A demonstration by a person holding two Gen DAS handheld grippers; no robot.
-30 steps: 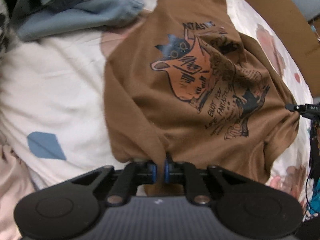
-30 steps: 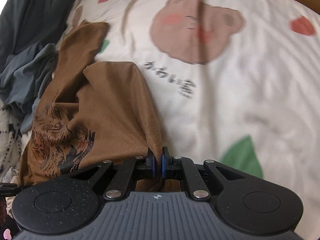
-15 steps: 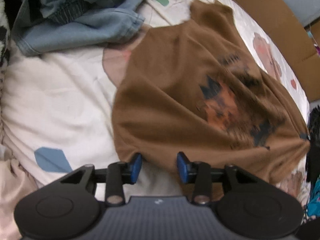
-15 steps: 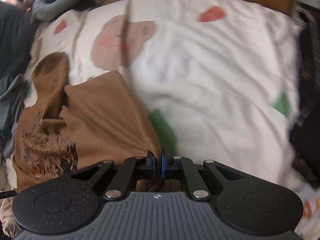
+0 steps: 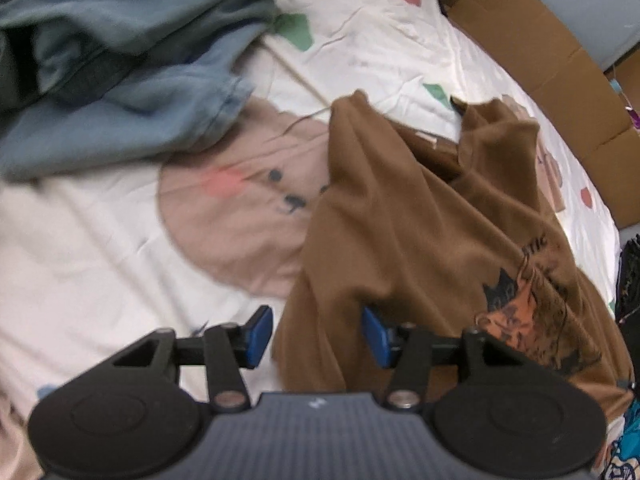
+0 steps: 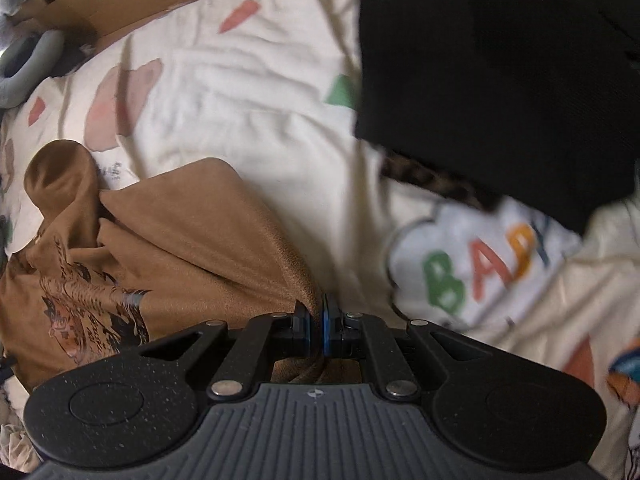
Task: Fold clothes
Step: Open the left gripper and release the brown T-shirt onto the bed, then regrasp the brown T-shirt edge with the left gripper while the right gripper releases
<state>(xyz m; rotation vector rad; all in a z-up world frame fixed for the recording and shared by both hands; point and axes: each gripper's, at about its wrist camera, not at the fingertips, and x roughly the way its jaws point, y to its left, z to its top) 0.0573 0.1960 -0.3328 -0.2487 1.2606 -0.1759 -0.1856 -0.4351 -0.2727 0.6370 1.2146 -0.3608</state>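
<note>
bed (image 5: 80, 248): cartoon-print sheet | brown T-shirt (image 5: 420, 240): rumpled on bed beside blue clothes (image 5: 120, 80) | left hand-held gripper (image 5: 316, 332): jaws opening, shirt edge between, unpinched | right hand-held gripper (image 6: 316, 326): clenched on the shirt's bunched edge

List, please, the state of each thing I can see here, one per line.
brown T-shirt: crumpled, not yet folded, one edge pinched.
left gripper: jaws opening, shirt edge between them, pads not pressing.
right gripper: shut on the shirt.
blue clothes: unfolded heap.
bedsheet: spread, wrinkled.
</note>
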